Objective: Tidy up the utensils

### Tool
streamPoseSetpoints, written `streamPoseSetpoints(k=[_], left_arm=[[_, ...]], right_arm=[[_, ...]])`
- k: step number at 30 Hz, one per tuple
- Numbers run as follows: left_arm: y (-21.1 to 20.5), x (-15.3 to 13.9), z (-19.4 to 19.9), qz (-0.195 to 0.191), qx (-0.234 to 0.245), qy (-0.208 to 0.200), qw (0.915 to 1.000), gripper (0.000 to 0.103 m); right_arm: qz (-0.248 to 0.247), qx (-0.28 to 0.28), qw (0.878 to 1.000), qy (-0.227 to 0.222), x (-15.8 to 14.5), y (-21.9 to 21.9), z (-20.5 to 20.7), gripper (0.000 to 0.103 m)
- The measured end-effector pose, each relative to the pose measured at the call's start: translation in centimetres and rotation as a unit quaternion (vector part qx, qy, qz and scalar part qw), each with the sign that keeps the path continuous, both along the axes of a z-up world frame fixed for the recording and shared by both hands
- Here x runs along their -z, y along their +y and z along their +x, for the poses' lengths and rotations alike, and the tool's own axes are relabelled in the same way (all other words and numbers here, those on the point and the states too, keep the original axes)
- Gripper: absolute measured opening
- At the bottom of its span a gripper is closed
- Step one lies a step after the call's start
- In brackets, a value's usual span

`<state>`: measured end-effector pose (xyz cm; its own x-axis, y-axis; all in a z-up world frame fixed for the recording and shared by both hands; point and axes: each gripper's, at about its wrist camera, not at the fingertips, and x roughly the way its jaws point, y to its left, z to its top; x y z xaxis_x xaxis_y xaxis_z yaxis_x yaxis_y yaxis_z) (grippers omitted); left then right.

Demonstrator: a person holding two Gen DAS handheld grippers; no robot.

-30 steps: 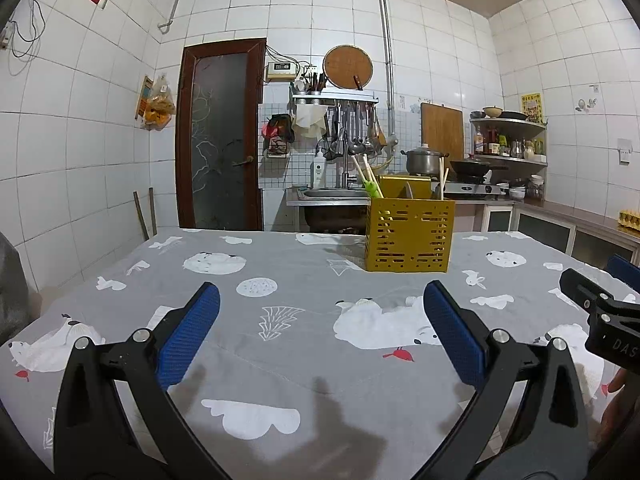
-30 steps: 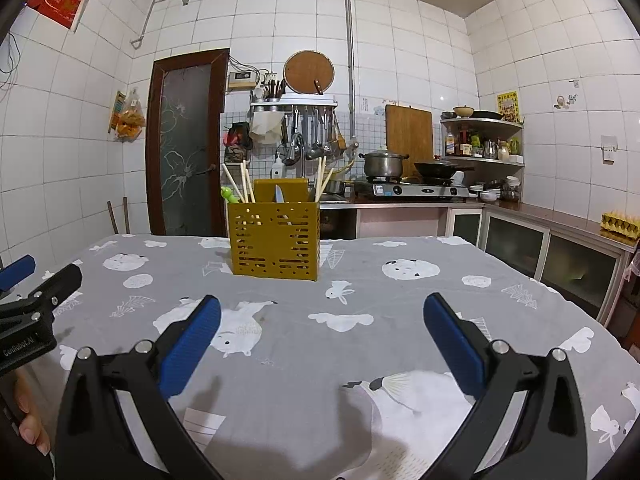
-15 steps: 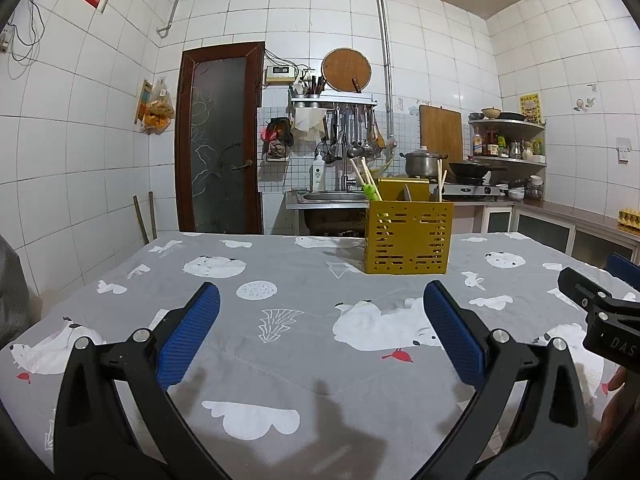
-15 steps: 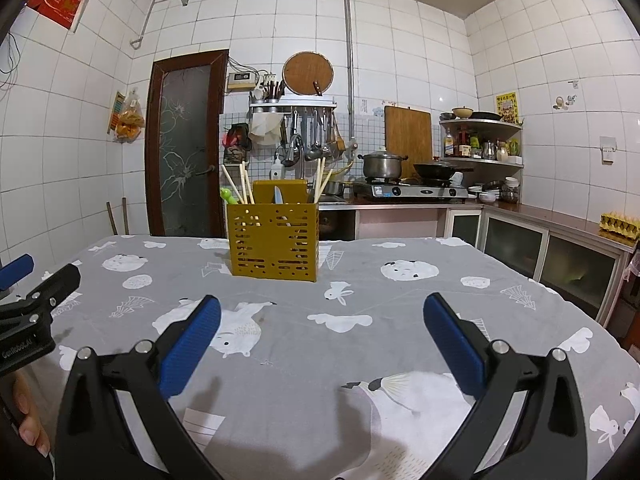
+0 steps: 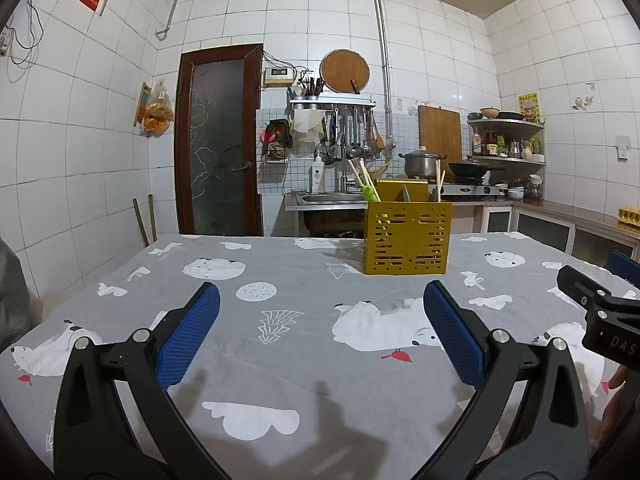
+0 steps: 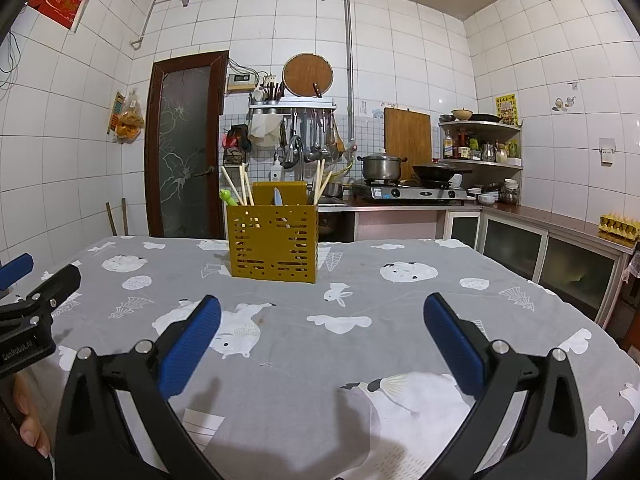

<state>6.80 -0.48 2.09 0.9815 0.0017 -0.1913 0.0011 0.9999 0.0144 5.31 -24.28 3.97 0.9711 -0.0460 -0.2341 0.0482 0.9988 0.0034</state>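
- Left gripper [image 5: 320,320]: jaws spread wide, nothing held, low over the tablecloth [image 5: 280,360].
- Right gripper [image 6: 322,320]: same, wide apart and empty.
- Yellow holder [image 6: 273,242] upright at far centre of table; chopsticks [image 6: 242,186] and a knife [image 6: 277,196] inside.

Right gripper [image 6: 322,322]: blue-padded black fingers spread wide, nothing between them, hovering over the grey animal-print tablecloth [image 6: 400,304].
Yellow perforated plastic utensil caddy [image 6: 273,244]: upright at 12 o'clock, well apart from the pads.
Pale wooden chopsticks [image 6: 242,184]: poking out, leaning.
Left gripper [image 6: 28,312]: black frame at 9 o'clock; its finger gap isn't visible.
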Motion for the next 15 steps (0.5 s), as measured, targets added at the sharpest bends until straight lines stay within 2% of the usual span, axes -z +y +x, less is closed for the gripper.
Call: streamPoseSetpoints(k=[15], left_arm=[[-0.05,0.03,-0.01,0.0,0.001,0.0,1.0,0.099]], right_arm=[[0.0,0.0,1.0,-0.001,-0.13,-0.21,-0.07,0.099]])
